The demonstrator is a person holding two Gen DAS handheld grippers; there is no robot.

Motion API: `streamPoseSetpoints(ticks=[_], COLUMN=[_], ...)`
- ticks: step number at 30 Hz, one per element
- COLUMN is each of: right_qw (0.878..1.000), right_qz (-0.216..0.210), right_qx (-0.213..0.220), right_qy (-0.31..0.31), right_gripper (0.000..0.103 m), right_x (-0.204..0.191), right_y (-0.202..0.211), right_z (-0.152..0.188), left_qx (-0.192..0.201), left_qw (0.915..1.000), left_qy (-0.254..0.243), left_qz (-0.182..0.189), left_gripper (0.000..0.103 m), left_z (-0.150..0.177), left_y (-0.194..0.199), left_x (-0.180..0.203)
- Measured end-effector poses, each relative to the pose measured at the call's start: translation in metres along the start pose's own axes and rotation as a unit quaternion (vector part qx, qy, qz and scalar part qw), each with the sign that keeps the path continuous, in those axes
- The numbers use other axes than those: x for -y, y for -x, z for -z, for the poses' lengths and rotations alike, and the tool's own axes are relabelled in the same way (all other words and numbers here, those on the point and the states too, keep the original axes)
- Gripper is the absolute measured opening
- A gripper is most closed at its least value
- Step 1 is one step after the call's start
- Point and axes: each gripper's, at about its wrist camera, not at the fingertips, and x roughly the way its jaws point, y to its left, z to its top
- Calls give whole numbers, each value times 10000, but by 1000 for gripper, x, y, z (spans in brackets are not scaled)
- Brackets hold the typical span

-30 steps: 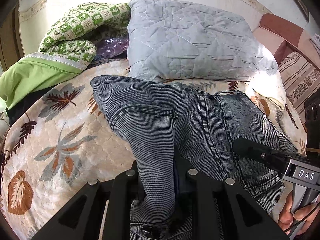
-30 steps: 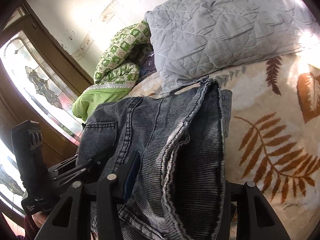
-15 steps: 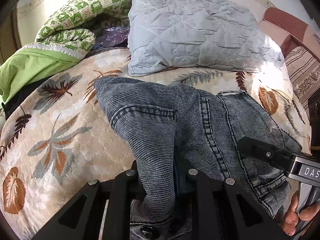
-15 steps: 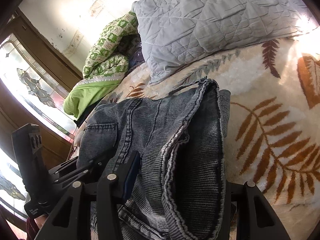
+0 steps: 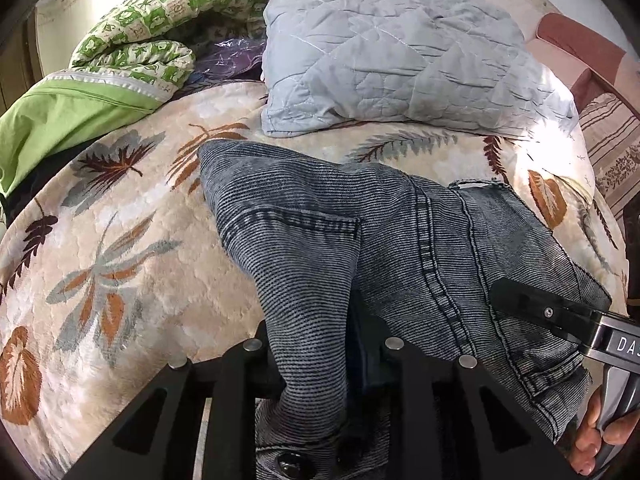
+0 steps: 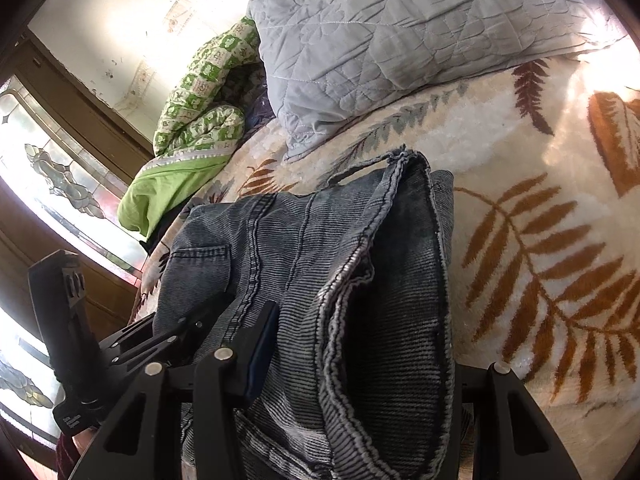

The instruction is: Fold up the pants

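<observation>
Grey-blue corduroy pants [image 5: 400, 240] lie folded on the leaf-patterned blanket [image 5: 120, 240], waistband end toward me. A raised fold of them runs up between the fingers of my left gripper [image 5: 320, 344], whose jaws are opening while the cloth still sits between the pads. My right gripper [image 6: 360, 360] is shut on a thick bunch of the pants [image 6: 304, 240] at their right edge. Each gripper shows in the other's view: the right gripper [image 5: 552, 312] on the pants' right side, the left gripper [image 6: 172, 336] at their left. A hand [image 5: 600, 440] holds the right gripper's handle.
A grey quilted pillow [image 5: 392, 52] lies just beyond the pants. A green patterned quilt [image 5: 160, 28] and green cloth [image 5: 60, 120] are heaped at the far left. A striped cushion [image 5: 612, 148] is at the right, and a stained-glass window [image 6: 52, 176] stands left of the bed.
Both grippers have sunk toward the bed with the pants, so more blanket shows between pants and pillow. The left fingers stand slightly wider apart.
</observation>
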Motion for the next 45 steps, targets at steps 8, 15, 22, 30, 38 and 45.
streamPoseSetpoints(ticks=[8,15,22,30,38,45], right_qw=[9997,9979,9892,9730,9519,9402], right_qz=[221,643,1143,1182,1131,1181], right_qx=[-65,50,503,1181,1911,2230], right_qy=[-21,31,767,1595,2112,2289], right_gripper=[63,75,76,80,93,96], right_x=[4,-4,-44,-117,-180,-205], right_y=[-6,15,72,163,254,296], right_z=[5,5,13,41,85,125], left_qx=[-162,92,834,1568,1979,2321], left_qw=[9995,9973,9920,9812,9729,9616], left_qy=[140,66,298,148,196,231], left_qz=[-227,-723,-904,-1117,-1181,-1445], left_gripper=[54,71,81,84,86,103], left_z=[-2,0,2,21,56,88], left_y=[-2,48,137,241,320,362], left_x=[-6,-8,-9,11,29,37])
